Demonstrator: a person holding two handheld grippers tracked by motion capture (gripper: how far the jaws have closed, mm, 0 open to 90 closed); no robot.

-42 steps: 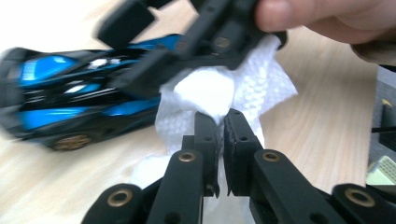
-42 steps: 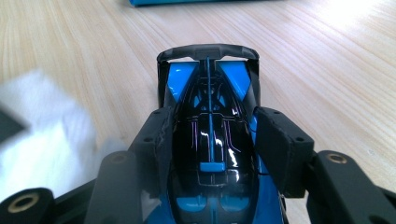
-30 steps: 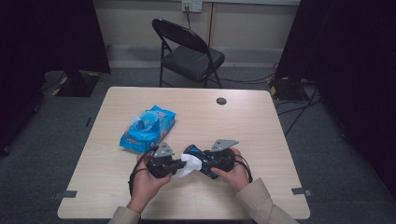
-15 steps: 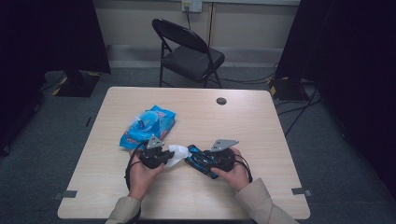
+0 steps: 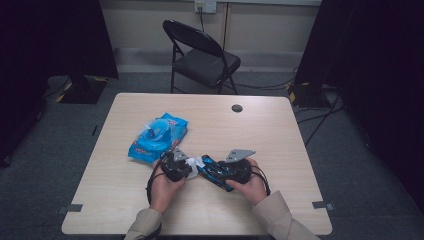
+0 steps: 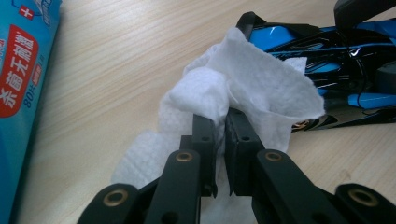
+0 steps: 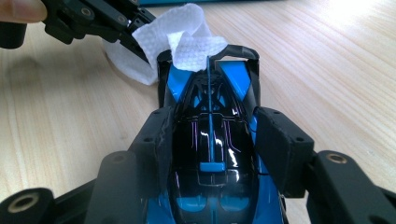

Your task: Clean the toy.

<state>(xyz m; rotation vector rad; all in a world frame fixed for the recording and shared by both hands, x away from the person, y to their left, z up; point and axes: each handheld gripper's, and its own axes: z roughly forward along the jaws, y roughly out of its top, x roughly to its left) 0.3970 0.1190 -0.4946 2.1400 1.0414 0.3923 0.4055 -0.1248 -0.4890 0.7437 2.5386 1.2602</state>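
Observation:
A black and blue toy race car (image 7: 210, 140) lies on the table, clamped across its body by my right gripper (image 7: 210, 140). In the high view the car (image 5: 214, 171) sits between both hands near the table's front. My left gripper (image 6: 223, 123) is shut on a crumpled white wipe (image 6: 252, 84), and the wipe (image 7: 184, 32) rests against the car's far end by its wing. From above, the left gripper (image 5: 189, 165) points right toward the right gripper (image 5: 220, 172), with the wipe (image 5: 196, 162) between them.
A blue pack of wet wipes (image 5: 157, 136) lies just behind the left hand, with its edge (image 6: 23, 93) close beside the left gripper. A small dark disc (image 5: 237, 108) sits near the table's far edge. A folding chair (image 5: 200, 55) stands beyond the table.
The left gripper with the wipe has shifted leftward and down along the car, from over its body toward its end. The right gripper and the car have stayed still.

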